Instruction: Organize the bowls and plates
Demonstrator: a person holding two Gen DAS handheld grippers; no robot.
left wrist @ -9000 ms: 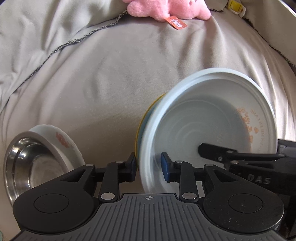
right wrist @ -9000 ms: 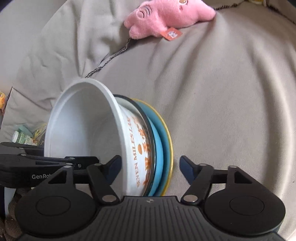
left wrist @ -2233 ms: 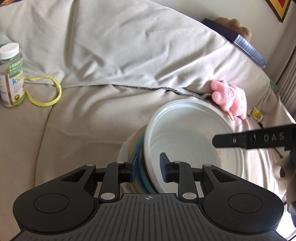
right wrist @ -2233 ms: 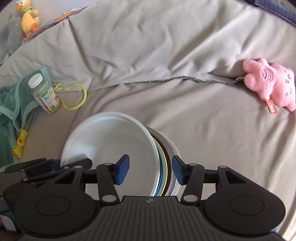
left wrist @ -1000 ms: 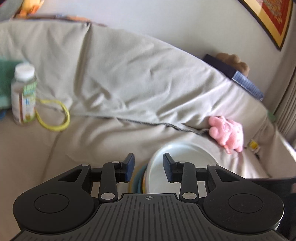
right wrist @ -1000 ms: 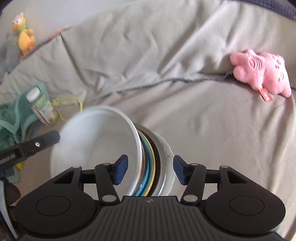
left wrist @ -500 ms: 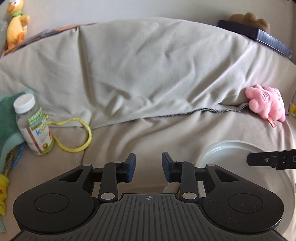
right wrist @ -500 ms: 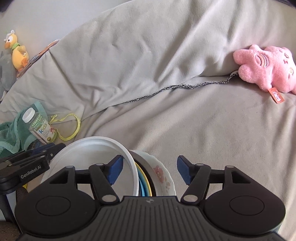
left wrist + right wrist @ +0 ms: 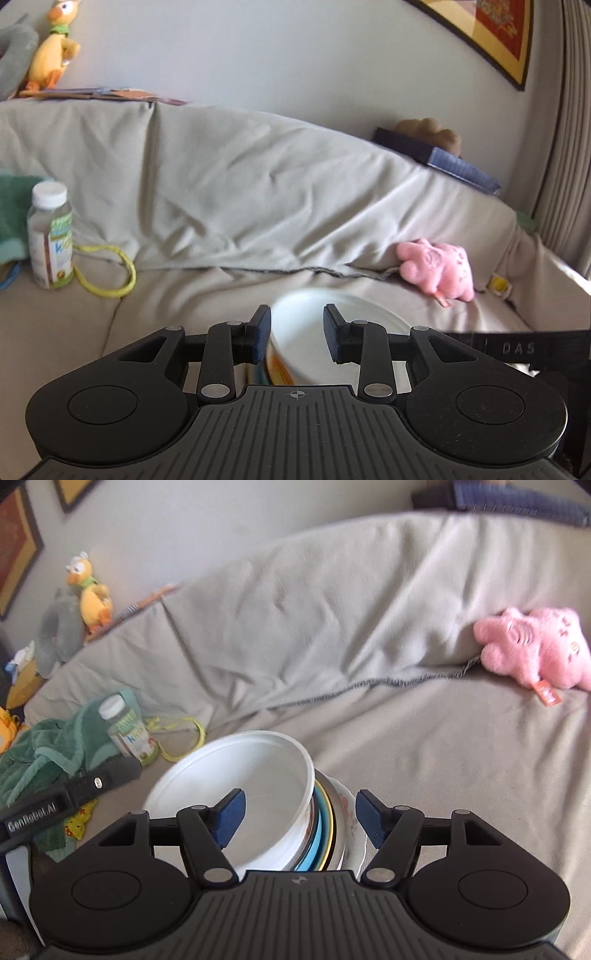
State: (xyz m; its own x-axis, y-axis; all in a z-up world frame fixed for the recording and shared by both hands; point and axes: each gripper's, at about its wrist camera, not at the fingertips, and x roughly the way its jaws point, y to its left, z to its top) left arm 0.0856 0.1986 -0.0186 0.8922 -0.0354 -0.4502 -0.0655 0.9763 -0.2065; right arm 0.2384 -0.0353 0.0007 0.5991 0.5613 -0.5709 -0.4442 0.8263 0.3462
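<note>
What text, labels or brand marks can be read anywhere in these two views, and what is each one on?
"DAS": on the black arm of the right gripper, seen from the left wrist.
"GenRobot.AI": on the black arm of the left gripper, seen from the right wrist; slightly blurred.
"Kids": on the bottle label, partly legible; its other print is too blurred.
Orange tag on the pink plush: unreadable.
Orange print on the bowl: too blurred.

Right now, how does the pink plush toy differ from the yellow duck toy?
The pink plush toy lies flat on the sofa seat, at the foot of the backrest; the yellow duck toy sits upright on top of the backrest, by the wall. The pink one carries an orange tag; the duck wears a green scarf. Both are soft toys.
</note>
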